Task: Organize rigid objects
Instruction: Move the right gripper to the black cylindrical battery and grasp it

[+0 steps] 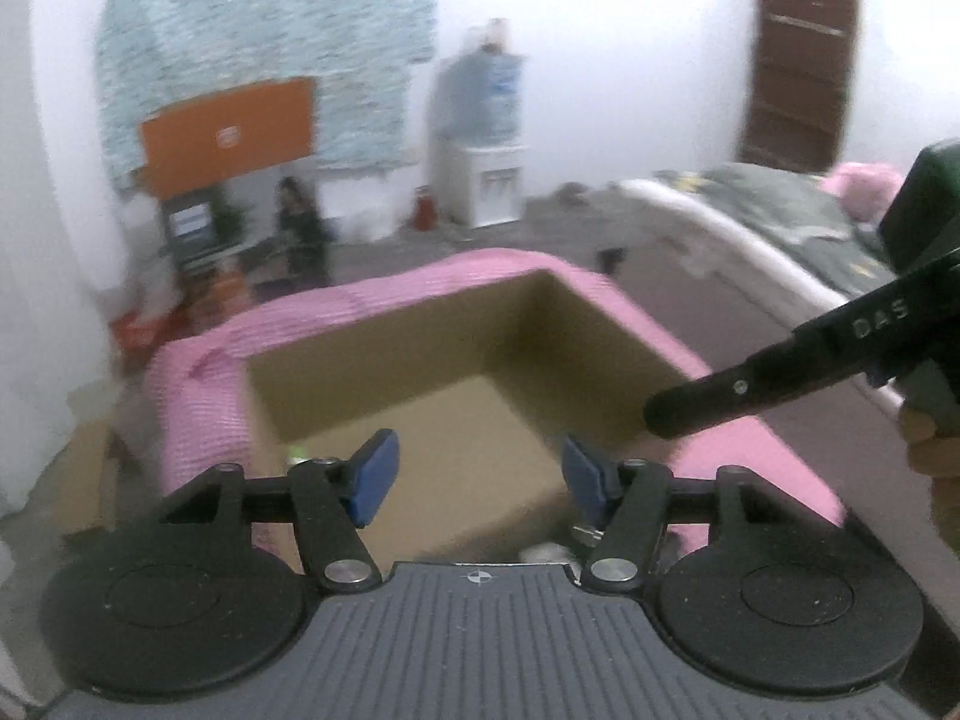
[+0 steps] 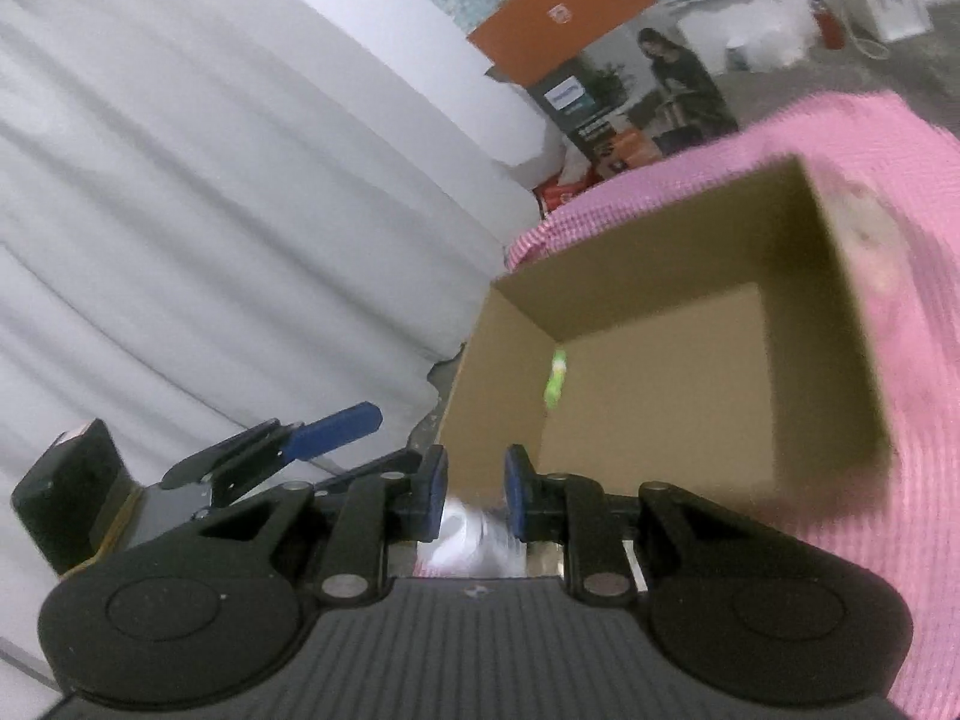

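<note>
A pink cloth [image 1: 198, 396] was seen spread round an open cardboard box [image 1: 420, 420], over which both claws were angled downward. Only the right wrist view showed a small green thing [image 2: 555, 381] on the box floor. The left gripper [image 1: 477, 474] was held half open and empty; the right gripper [image 2: 477, 495] was nearly closed, with something white and blurred behind its pads.

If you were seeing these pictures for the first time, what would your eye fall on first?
The open cardboard box sitting in bright pink fabric dominates both views, with a small green object on its floor by the left wall. In the foreground, the left gripper has its blue-padded jaws apart above the box.
</note>
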A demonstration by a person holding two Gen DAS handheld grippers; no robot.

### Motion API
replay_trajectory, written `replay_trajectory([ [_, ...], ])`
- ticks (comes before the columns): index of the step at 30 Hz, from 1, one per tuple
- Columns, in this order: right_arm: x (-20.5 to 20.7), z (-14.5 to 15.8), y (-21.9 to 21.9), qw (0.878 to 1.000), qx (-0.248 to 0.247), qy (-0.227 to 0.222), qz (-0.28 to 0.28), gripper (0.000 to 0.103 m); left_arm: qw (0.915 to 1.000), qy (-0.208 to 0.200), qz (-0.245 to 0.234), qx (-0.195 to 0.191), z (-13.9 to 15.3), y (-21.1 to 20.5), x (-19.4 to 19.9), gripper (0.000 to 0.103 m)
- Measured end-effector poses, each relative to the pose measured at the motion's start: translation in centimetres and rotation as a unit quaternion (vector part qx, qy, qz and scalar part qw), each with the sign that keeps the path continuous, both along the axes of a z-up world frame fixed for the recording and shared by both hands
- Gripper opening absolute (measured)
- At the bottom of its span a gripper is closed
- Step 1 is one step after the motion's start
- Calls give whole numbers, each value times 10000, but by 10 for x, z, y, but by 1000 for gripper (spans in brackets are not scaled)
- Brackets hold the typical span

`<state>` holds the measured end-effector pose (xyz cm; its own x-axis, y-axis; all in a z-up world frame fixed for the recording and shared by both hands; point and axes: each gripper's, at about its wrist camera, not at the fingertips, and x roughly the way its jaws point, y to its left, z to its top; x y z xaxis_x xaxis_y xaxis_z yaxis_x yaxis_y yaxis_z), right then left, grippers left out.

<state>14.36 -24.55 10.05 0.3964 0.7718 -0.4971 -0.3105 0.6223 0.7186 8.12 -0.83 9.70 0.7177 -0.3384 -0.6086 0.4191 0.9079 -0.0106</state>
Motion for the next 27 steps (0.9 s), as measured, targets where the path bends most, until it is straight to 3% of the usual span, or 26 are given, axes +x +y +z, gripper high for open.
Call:
replay_trajectory([
  [3,-36,-19,-28,9995,96,103,-300,27,9992,94,-375,-30,-16,-18,-18,66],
  [6,-66,-43,-51,9972,58,316,-675,50,9972,288,-669,146,-41,-39,-23,66],
  [11,-81,-99,-72,9877,307,961,-1196,49,9913,474,-936,795,-87,-77,-21,61],
  [16,-72,-138,-73,9768,754,1470,-1360,46,9859,656,-756,1337,-116,-97,-6,49],
  [18,-67,-150,-71,9732,870,1625,-1377,42,9844,737,-680,1444,-123,-100,-1,41],
  [22,-52,-166,-64,9680,1037,1811,-1392,35,9830,851,-609,1509,-129,-97,7,36],
  [27,-42,-178,-59,9646,1110,1933,-1409,34,9813,1116,-534,1473,-135,-95,18,25],
])
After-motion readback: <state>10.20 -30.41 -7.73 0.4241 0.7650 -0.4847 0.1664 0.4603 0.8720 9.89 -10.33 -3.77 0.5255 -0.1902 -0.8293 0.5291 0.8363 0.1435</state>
